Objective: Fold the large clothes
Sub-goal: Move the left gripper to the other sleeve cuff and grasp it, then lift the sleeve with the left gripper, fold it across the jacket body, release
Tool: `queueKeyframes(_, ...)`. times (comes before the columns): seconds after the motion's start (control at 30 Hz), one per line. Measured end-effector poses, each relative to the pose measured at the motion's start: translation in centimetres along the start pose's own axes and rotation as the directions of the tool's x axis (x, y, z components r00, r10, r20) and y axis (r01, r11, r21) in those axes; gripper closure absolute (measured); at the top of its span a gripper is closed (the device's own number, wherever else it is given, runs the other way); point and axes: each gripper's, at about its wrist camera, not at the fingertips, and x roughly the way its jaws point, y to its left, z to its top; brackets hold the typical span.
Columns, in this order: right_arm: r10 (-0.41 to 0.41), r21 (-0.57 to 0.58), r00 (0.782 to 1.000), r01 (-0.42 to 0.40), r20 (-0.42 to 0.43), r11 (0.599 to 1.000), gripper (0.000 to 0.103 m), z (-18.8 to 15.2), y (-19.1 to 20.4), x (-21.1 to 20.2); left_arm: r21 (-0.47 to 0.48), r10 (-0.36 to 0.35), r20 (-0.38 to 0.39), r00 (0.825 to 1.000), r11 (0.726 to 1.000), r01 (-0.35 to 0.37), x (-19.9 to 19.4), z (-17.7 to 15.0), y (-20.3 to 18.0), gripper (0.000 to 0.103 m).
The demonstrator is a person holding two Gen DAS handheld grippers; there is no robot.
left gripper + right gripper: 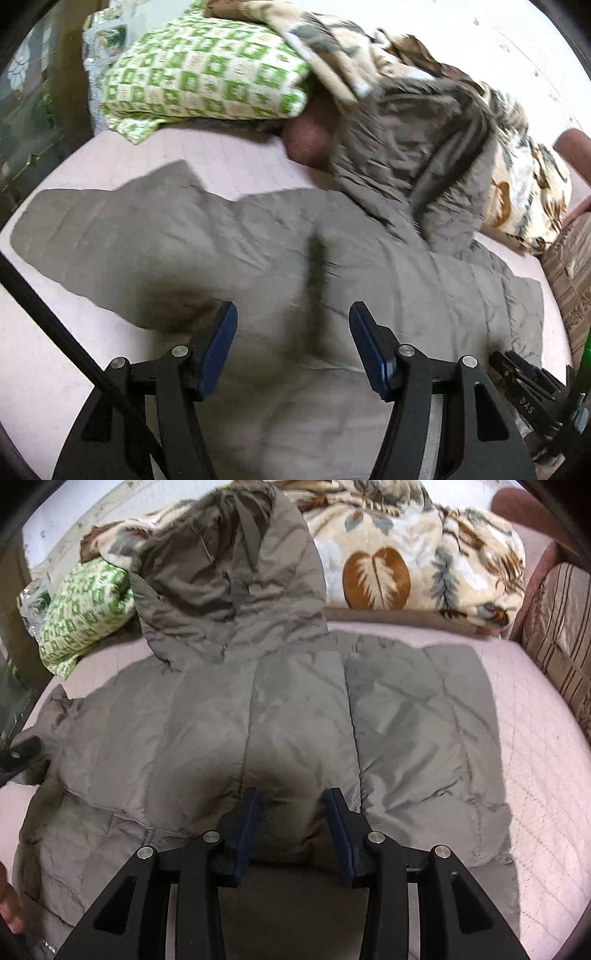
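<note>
Right wrist view: jacket [295, 720] spread flat on bed [535, 757], ready for folding — right gripper [291, 814] wide, empty; left gripper [293, 328] likewise.

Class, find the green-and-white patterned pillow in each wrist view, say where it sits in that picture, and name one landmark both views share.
Left wrist view: the green-and-white pillow fills the upper left, beyond the grey jacket, its right end tucked under the leaf-print blanket.
Right wrist view: the pillow is small, at the left edge, left of the jacket's hood.
Shared landmark: the leaf-print blanket, behind the jacket in both views.
</note>
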Motion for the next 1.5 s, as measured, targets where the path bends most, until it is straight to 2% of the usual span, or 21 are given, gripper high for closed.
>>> queueKeyframes(0.2,-0.004,0.002,1.000,0.004,0.012,1.000,0.054,0.2,0.4,-0.4,-0.135,0.029,-0.005,1.000,0.990,-0.029,-0.3,1.5,7.8,0.040)
queueKeyframes(0.37,0.006,0.020,0.999,-0.006,0.031,1.000,0.054,0.1,0.1,-1.0,-0.280,0.096,0.003,0.995,0.956,-0.091,-0.9,2.5,16.2,0.040)
queueKeyframes(0.47,0.002,0.022,0.999,-0.003,0.050,1.000,0.054,0.3,0.4,-1.5,-0.400,0.114,0.001,0.993,0.910,-0.104,-1.5,2.7,21.7,0.040)
queueKeyframes(0.57,0.022,0.000,0.997,-0.022,0.075,1.000,0.054,0.4,1.5,-2.1,-0.514,0.121,0.000,0.993,0.852,-0.104,-2.2,2.5,26.9,0.040)
queueKeyframes(0.77,0.134,-0.133,0.980,-0.114,0.150,0.985,0.053,0.0,6.4,-4.7,-0.614,0.161,0.007,0.987,0.779,-0.123,-3.3,2.3,33.7,0.040)
queueKeyframes(0.87,0.194,-0.184,0.971,-0.166,0.143,0.969,0.051,-0.7,8.3,-5.3,-0.690,0.113,0.024,0.993,0.721,-0.065,-3.2,1.3,37.1,0.040)
queueKeyframes(0.93,0.197,-0.220,0.970,-0.164,0.140,0.962,0.051,-1.2,9.3,-5.5,-0.734,0.056,0.050,0.997,0.679,-0.001,-2.8,0.5,39.4,0.040)
queueKeyframes(0.97,0.199,-0.232,0.970,-0.164,0.137,0.959,0.051,-1.4,9.6,-5.5,-0.748,0.030,0.066,0.997,0.663,0.029,-2.6,0.1,40.2,0.040)
queueKeyframes(1.07,0.199,-0.234,0.971,-0.164,0.135,0.958,0.051,-1.4,9.9,-5.2,-0.764,0.014,0.088,0.996,0.642,0.058,-2.0,-0.2,41.5,0.041)
queueKeyframes(1.17,0.198,-0.219,0.971,-0.166,0.133,0.961,0.051,-1.2,9.8,-4.8,-0.779,-0.038,0.137,0.990,0.613,0.131,-0.9,-0.1,42.3,0.041)
queueKeyframes(1.3,0.200,-0.206,0.971,-0.171,0.129,0.963,0.051,-1.4,9.5,-4.6,-0.793,-0.049,0.173,0.984,0.585,0.169,0.4,0.6,43.1,0.041)
queueKeyframes(1.43,0.204,-0.197,0.971,-0.177,0.125,0.964,0.051,-1.5,9.0,-4.5,-0.815,-0.023,0.167,0.986,0.559,0.151,2.6,0.7,43.8,0.053)
queueKeyframes(1.5,0.208,-0.191,0.970,-0.183,0.123,0.964,0.051,-1.4,8.8,-4.4,-0.816,0.000,0.178,0.984,0.558,0.148,2.9,0.9,43.8,0.059)
